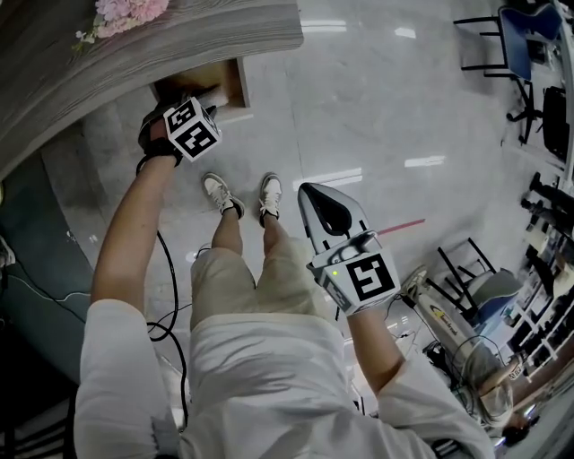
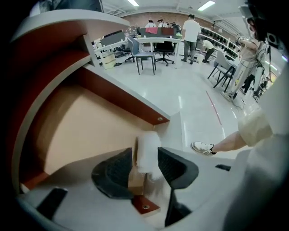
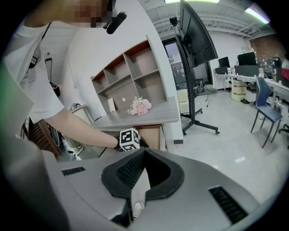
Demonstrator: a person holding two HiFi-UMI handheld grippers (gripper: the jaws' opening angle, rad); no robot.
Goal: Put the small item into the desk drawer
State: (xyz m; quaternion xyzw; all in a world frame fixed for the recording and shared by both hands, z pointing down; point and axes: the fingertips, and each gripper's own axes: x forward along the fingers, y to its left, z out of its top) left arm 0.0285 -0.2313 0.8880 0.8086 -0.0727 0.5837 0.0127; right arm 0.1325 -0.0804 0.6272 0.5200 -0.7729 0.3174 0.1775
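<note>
The desk drawer [image 2: 81, 131] stands open, showing a bare tan wooden floor. In the left gripper view my left gripper [image 2: 145, 153] hangs over its front corner, shut on a small white item [image 2: 148, 142] that fills the gap between the black pads and sticks out past the tips. In the head view only its marker cube [image 1: 193, 128] shows, right at the drawer [image 1: 229, 85] under the grey desk top [image 1: 179, 40]. My right gripper [image 1: 314, 193] is held away from the desk at waist height over the floor, shut with nothing in it [image 3: 143, 152].
Pink flowers [image 1: 126, 13] lie on the desk top. The person's white shoes [image 1: 242, 195] stand just in front of the drawer. Black cables [image 1: 166, 305] trail on the floor at left. Chairs and equipment [image 1: 502, 296] crowd the right side.
</note>
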